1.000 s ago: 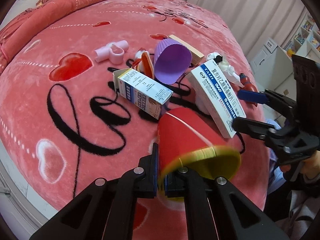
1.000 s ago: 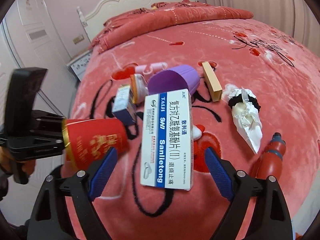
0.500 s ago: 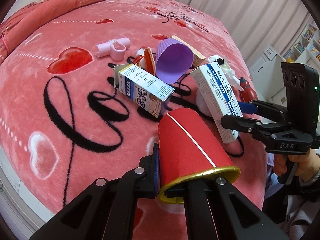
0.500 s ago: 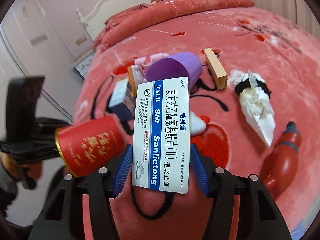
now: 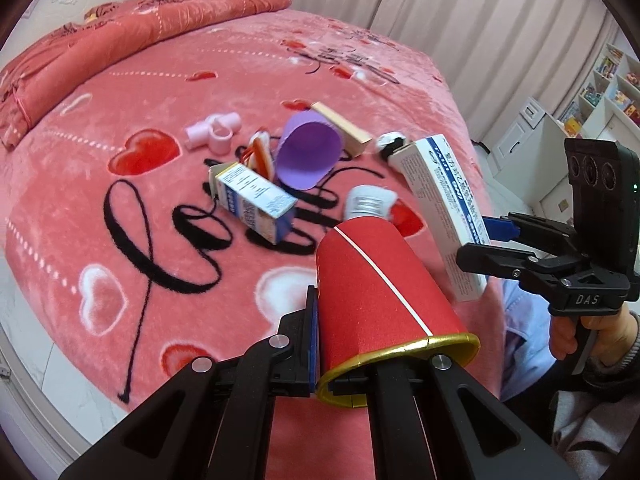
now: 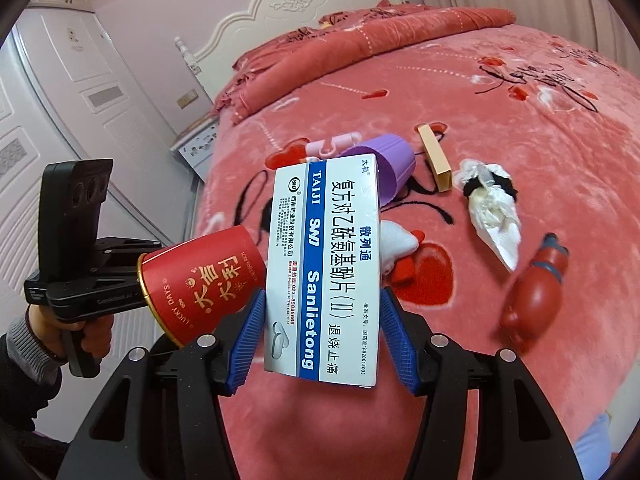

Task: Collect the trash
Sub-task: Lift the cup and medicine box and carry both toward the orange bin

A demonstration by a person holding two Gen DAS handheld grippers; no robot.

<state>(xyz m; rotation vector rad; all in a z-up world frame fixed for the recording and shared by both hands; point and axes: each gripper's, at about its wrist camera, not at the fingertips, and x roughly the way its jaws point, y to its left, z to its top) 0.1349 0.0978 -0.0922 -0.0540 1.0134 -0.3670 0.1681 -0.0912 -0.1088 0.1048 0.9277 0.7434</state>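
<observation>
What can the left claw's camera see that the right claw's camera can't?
Only the left wrist view shows the small blue-and-white carton lying by the purple cup, and shelves past the bed.

Only the right wrist view shows the crumpled tissue, the red bottle, the headboard and a door.

Both show the red paper cup in the left claw and the white medicine box in the right claw.

The medicine box (image 6: 325,268) hid part of the purple cup (image 6: 394,170) and a white item behind it; the red bottle (image 6: 534,294) near the bed's edge was blurred.
</observation>
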